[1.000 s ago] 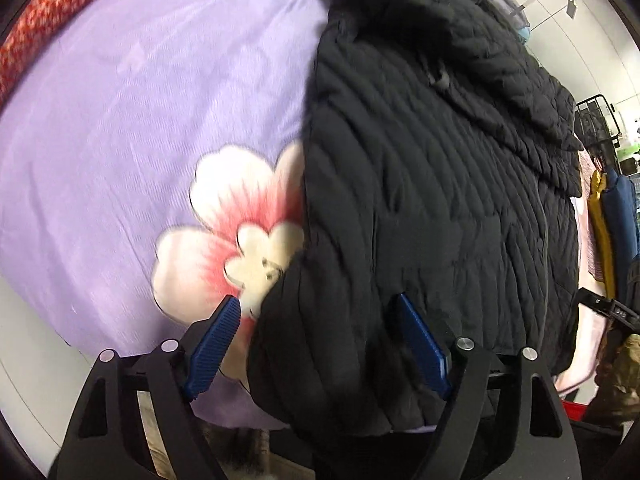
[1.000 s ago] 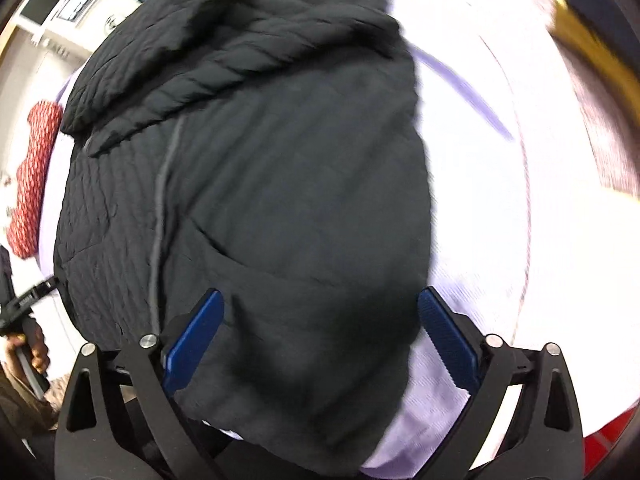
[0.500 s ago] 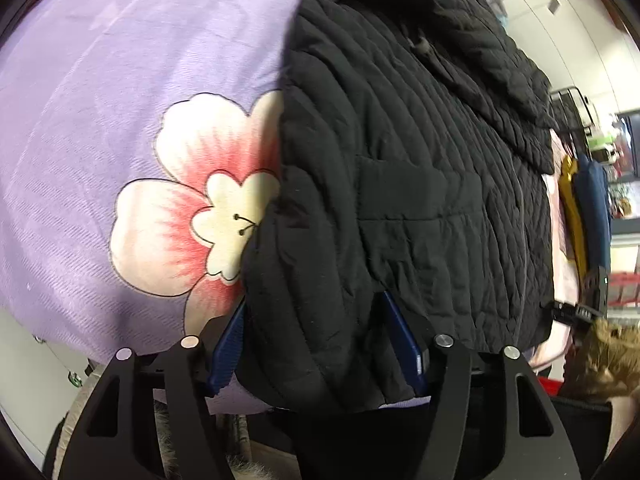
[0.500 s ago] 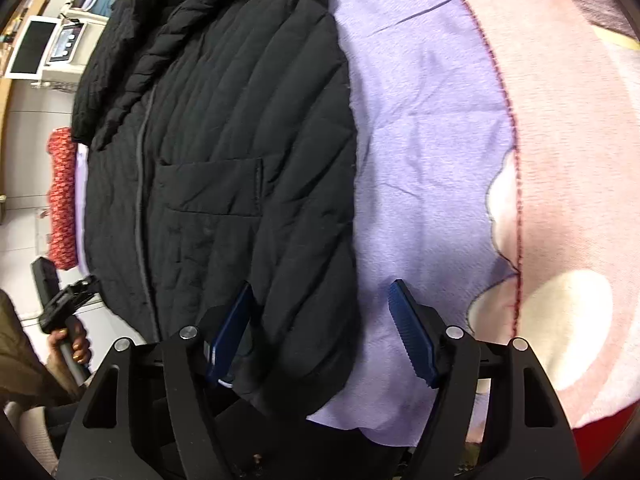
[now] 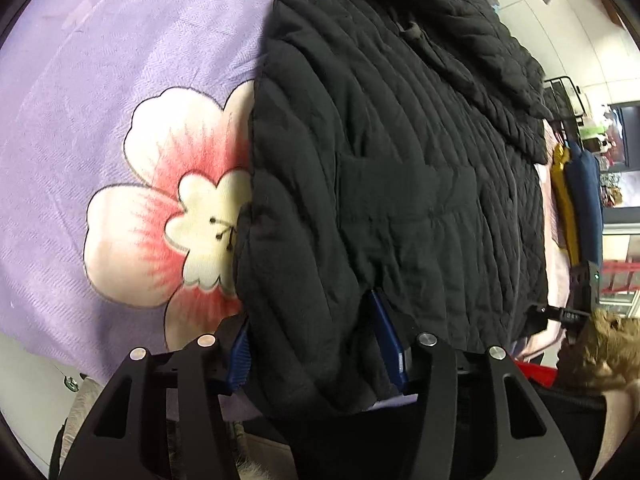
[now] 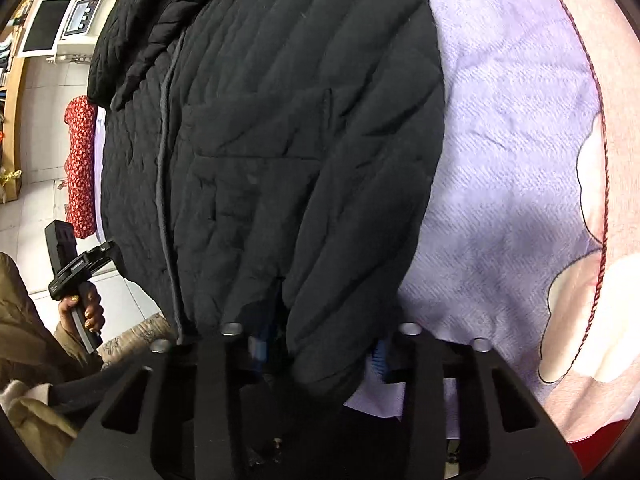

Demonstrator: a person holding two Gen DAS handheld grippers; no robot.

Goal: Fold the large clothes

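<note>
A black quilted jacket point(image 5: 400, 168) lies front up on a purple flowered blanket point(image 5: 120, 80), hem toward me, hood at the far end. My left gripper point(image 5: 316, 344) is closed around the jacket's near left hem corner, blue fingertips point(image 5: 386, 336) pressing the fabric. In the right wrist view the jacket point(image 6: 280, 140) fills the middle, zipper down its left part. My right gripper point(image 6: 320, 350) is closed around the near right hem corner, which bunches between the jaws.
The blanket point(image 6: 520, 160) spreads right with a pink border. A red patterned cushion point(image 6: 80, 160) lies beyond the jacket. Hanging clothes point(image 5: 576, 200) and a rack stand at the right. The other handle point(image 6: 76, 268) shows at the left.
Both grippers moved in onto the hem and their jaws narrowed from wide open to closed on the jacket's two near corners.
</note>
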